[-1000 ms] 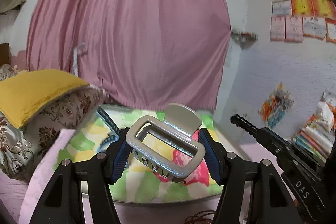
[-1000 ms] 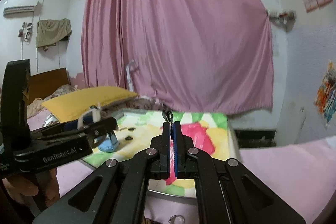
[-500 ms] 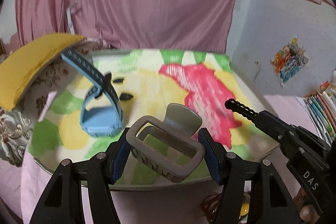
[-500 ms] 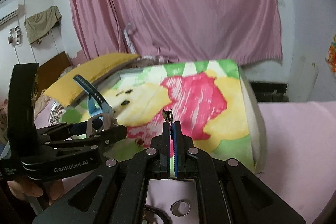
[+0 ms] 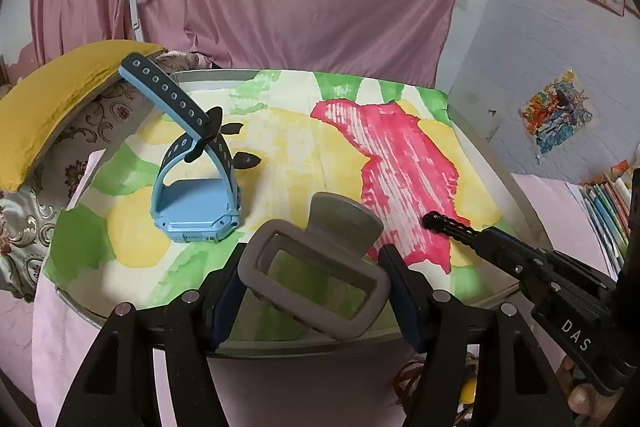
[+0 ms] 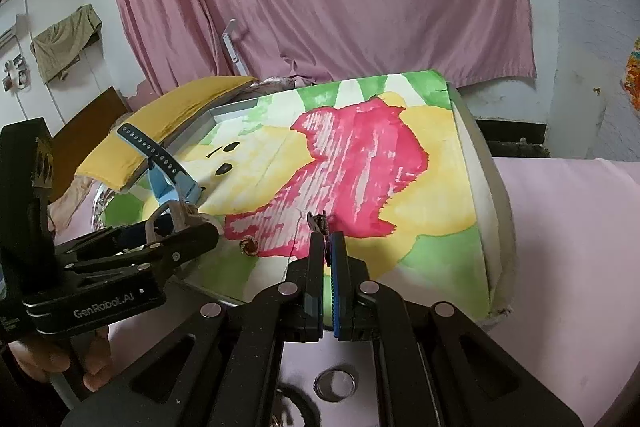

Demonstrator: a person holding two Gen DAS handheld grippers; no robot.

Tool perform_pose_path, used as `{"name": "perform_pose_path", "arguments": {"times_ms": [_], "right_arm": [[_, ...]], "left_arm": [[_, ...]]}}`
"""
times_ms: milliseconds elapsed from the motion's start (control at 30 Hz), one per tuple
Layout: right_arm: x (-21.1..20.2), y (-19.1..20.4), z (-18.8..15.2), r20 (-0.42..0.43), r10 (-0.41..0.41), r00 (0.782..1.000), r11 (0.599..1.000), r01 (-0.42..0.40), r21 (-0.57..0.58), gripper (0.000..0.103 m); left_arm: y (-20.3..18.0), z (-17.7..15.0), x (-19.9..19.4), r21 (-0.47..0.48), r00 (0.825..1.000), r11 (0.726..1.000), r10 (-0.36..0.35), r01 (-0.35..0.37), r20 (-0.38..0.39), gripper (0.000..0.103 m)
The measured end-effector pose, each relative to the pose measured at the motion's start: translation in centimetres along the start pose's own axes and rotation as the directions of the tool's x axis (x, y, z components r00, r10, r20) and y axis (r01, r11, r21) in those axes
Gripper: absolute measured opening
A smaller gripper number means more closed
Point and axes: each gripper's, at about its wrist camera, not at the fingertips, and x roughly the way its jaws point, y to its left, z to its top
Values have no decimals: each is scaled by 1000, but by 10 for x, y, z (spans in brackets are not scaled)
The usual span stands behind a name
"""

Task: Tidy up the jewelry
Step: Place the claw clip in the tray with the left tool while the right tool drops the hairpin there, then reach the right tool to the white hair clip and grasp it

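Grey hair claw clip [image 5: 316, 279], matte, rectangular open frame with a rounded tab on top, clamped between left gripper [image 5: 312, 287] pads at lower centre of the left wrist frame. Blue smartwatch [image 5: 196, 187] upright on painted tray [image 5: 280, 131], left of centre (strap looped, tail sticking up). Right gripper [image 6: 328, 247] jaws just parted slightly, narrow gap; small dark clasp-like piece [image 6: 319, 221] at the tips, grip unclear.

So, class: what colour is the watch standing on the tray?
Light blue with a darker blue strap, clearest in the left wrist view.
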Motion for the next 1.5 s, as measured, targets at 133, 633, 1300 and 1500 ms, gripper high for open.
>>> {"name": "perform_pose_path", "arguments": {"times_ms": [133,633,1300,1500], "right_arm": [[-14,0,-5,46,-14,999,1000,14,-9,34],[-100,-8,-35,310,-88,947,995,101,-26,80],[-139,-18,-64,338,-97,936,990,124,-60,100],[-130,-26,-69,236,-123,964,986,146,-84,100]], "left_arm": [[0,-3,-8,-10,999,999,-32,32,30,73],[5,-36,-72,-28,965,999,-34,43,259,98],[-6,-81,-121,38,929,999,-25,12,370,102],[-9,-88,-119,53,949,998,-36,20,312,102]]}}
